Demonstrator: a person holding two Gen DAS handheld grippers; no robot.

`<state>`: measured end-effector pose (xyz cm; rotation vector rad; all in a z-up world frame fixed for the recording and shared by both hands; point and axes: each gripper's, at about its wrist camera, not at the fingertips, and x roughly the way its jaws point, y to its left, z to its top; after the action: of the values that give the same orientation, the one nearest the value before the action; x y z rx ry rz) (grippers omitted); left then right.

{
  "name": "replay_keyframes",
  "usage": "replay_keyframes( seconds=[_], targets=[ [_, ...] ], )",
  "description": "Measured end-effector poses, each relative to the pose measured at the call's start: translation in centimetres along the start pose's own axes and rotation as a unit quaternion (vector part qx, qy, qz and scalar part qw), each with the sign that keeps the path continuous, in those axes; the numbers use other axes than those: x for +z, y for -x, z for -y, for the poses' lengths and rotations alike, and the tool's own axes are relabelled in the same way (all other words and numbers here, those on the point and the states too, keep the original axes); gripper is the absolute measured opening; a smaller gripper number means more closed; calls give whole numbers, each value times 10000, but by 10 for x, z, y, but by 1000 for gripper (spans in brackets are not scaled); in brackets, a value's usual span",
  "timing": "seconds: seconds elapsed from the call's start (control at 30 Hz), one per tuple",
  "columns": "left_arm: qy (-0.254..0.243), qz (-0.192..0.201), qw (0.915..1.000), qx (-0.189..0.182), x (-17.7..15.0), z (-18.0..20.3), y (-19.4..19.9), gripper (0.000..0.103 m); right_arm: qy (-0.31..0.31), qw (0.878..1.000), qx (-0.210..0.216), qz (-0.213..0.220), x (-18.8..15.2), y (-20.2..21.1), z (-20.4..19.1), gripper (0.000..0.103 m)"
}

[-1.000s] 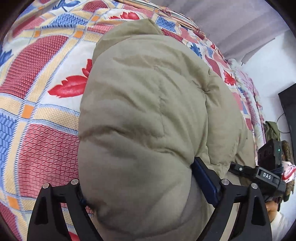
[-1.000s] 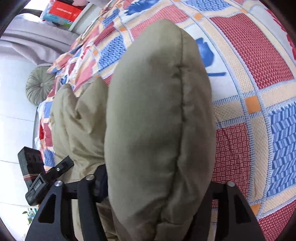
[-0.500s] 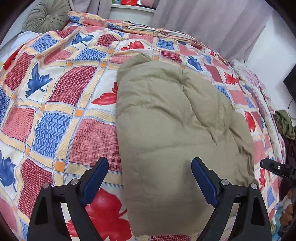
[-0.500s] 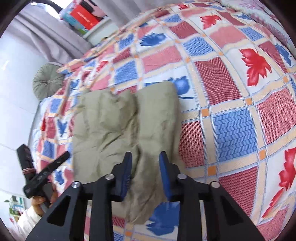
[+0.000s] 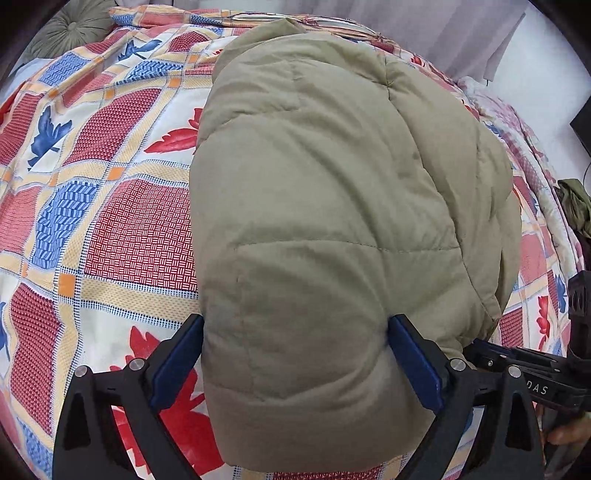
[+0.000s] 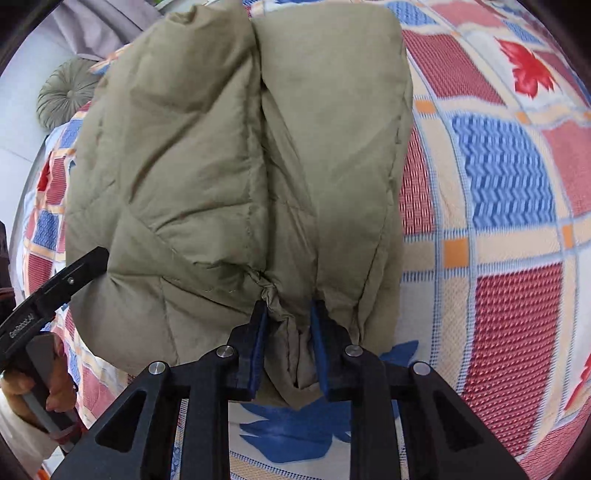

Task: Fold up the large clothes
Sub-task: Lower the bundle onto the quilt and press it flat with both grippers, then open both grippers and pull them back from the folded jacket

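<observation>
A padded olive-green jacket [image 5: 332, 221] lies folded into a thick bundle on the bed, on top of a patchwork bedspread [image 5: 110, 229] with red and blue leaf prints.

The left gripper [image 5: 295, 354] stands with its jaws spread wide on either side of the near end of the bundle. Its blue pads [image 5: 413, 362] sit right against the puffy flanks of the fabric, which bulges out between them; the jaws have just been opening a little further, and I cannot say they are squeezing anything, so I take them as apart rather than clamped.

The right gripper [image 6: 288, 347] is another matter. Its jaws have just been closing and now pinch a gathered bunch of the jacket's edge between the blue pads [image 6: 258, 350], the cloth puckered and creased where it is caught (a small tongue of fabric sticks out below the pads).

In the right wrist view the other gripper's black handle shows at the left edge, with a hand [image 6: 33, 391] wrapped round its grip. A round, pleated green cushion [image 6: 66, 92] lies at the far end of the bed, near a grey curtain [image 5: 424, 26].
</observation>
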<state>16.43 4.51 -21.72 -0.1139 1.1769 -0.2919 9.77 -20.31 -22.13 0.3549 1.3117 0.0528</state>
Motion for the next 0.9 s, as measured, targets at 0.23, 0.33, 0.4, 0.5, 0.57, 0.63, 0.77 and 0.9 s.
replay_keyframes(
  seconds=[0.23,0.33,0.4,0.5,0.57,0.63,0.77,0.9],
  targets=[
    [132,-163,9997,137,7,2,7,98,-3,9999,45,-137,2,16,1,24],
    [95,-194,9995,231,8,6,13,98,-131,9998,90,-147,2,24,3,26],
    [85,-221,9993,273,8,7,17,98,-168,9997,101,-127,1,29,2,27],
    [66,-221,9993,305,8,8,23,98,-168,9997,88,-129,2,36,1,28],
    [43,-209,9992,340,7,9,27,98,-175,9997,89,-119,3,42,1,28],
    [38,-188,9990,406,7,9,32,98,-207,9997,108,-98,4,48,2,28],
    [119,-195,9987,459,3,7,43,99,-283,9995,153,-22,2,63,6,29],
    [91,-27,9978,656,-2,7,55,103,-301,9994,192,36,-4,75,7,36]
  ],
)
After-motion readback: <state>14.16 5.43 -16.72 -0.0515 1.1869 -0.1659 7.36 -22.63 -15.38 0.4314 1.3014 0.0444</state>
